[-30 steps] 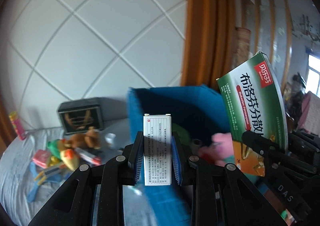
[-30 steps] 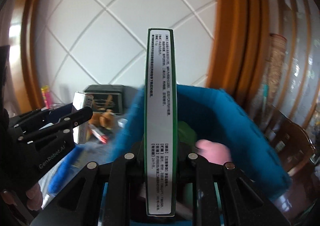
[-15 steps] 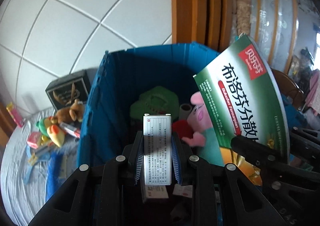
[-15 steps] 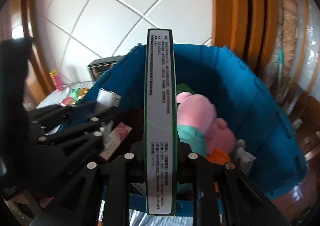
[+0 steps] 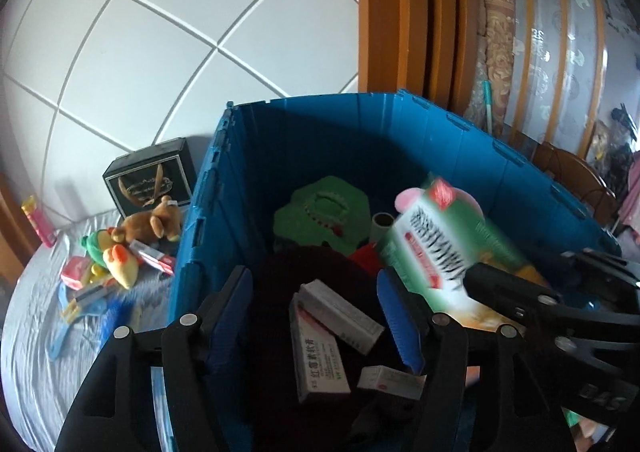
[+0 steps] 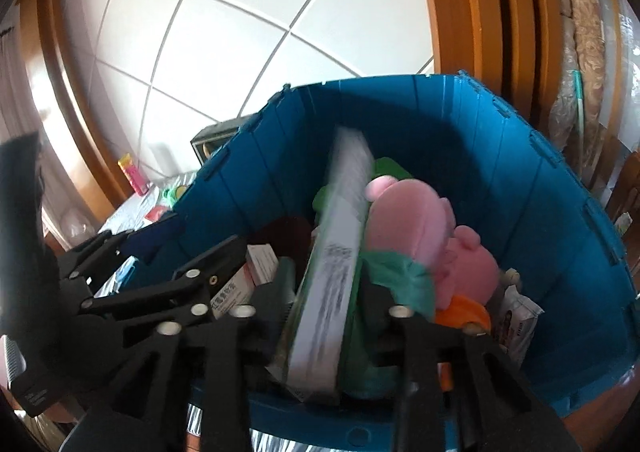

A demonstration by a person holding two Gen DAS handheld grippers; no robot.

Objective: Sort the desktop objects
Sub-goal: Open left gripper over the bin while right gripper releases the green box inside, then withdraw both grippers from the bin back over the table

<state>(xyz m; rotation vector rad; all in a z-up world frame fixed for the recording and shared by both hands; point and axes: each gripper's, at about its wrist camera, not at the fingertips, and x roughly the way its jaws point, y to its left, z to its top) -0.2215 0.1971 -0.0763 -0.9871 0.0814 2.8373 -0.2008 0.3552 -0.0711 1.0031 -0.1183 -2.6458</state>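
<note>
Blue plastic walls of a deep storage bin fill both wrist views, and everything here is placed against that bin. The left gripper hangs over its near left corner with its jaws just opened wide and nothing between the blue pads; the small white medicine box lies loose below them inside the bin, slanted across another white-and-red medicine carton on a dark cloth. The right gripper sits over the bin's near edge, its jaws likewise just spread apart; the green medicine box stands between them, blurred and tilted, leaning into the bin, and I cannot tell whether either pad still touches it. In the left view the same green box shows as a smeared green-and-white face toward the bin's right side. Beside it inside the bin lie a pink plush pig, a green toy near the far wall and a white packet against the right wall. Outside the bin's left wall, on a grey cloth, lie a brown plush bear, a dark gift box and small bright toys.
</note>
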